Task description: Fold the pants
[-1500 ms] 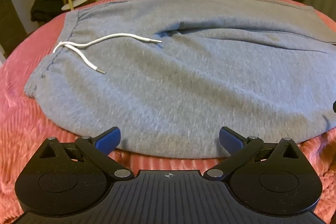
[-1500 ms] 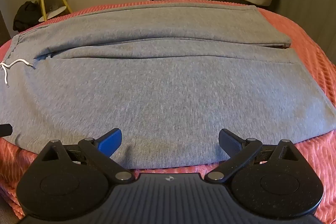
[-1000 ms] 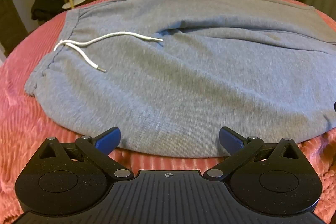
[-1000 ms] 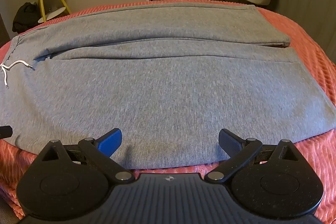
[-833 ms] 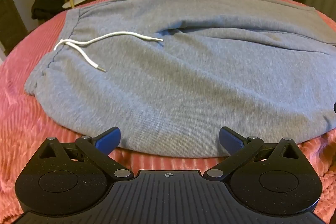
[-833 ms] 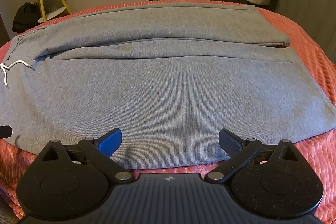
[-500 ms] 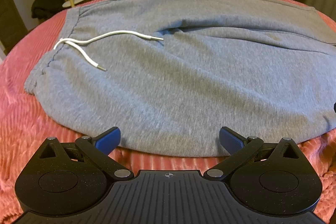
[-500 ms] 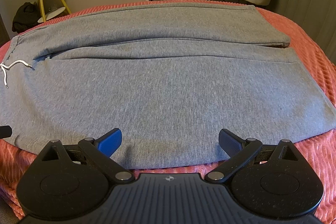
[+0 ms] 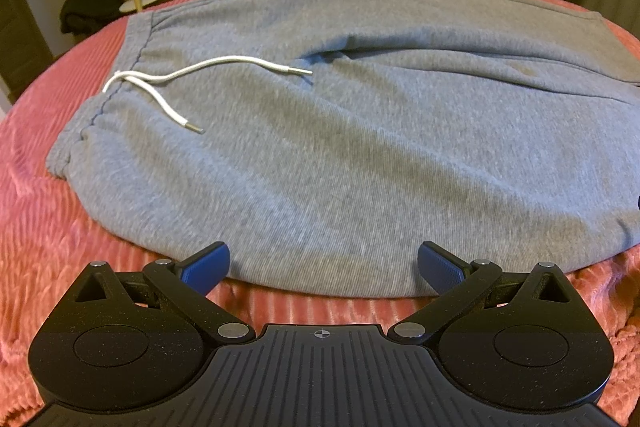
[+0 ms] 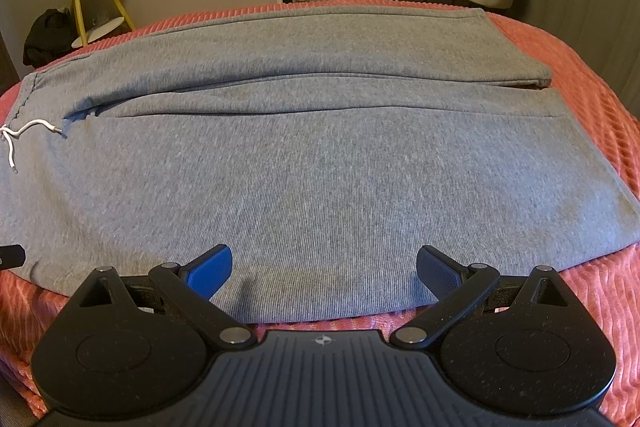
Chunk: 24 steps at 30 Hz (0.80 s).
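The left gripper and right gripper sit at the bed's near edge, jaws wide and holding nothing, blue fingertips just over the near hem of the grey pants. The pants lie flat on the red bedspread, long axis left to right, waistband and white drawstring leftward, leg ends rightward. The left view cuts off the leg ends.

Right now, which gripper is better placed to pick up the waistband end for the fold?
Left, probably. The left gripper is open at the pants' near edge, closest to the waistband and drawstring. The right gripper, also open, faces mid-leg.
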{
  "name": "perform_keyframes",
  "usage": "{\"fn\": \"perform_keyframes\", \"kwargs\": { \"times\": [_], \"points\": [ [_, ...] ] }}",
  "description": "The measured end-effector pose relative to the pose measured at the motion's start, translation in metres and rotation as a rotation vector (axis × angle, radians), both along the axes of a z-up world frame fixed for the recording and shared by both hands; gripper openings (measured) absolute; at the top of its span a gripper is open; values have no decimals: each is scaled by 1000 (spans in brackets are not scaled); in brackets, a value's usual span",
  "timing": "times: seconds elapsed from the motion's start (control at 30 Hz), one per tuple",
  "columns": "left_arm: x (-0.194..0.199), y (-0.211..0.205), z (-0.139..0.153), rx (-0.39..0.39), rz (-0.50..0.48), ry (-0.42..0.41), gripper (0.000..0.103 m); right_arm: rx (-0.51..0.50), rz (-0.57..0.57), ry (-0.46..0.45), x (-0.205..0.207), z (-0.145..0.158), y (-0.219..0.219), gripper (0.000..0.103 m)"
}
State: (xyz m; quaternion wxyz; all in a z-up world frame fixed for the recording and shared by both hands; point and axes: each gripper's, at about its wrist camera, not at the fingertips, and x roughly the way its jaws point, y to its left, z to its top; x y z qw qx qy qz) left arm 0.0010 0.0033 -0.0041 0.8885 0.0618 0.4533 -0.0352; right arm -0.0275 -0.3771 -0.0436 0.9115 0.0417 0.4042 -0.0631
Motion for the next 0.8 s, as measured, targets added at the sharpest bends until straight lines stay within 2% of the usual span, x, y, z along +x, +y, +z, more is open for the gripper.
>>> {"fn": "perform_keyframes", "kwargs": {
  "times": [0.8],
  "points": [
    [0, 1, -2, -5, 5, 9, 103, 1, -1, -1, 0, -1, 0, 99]
  ]
}}
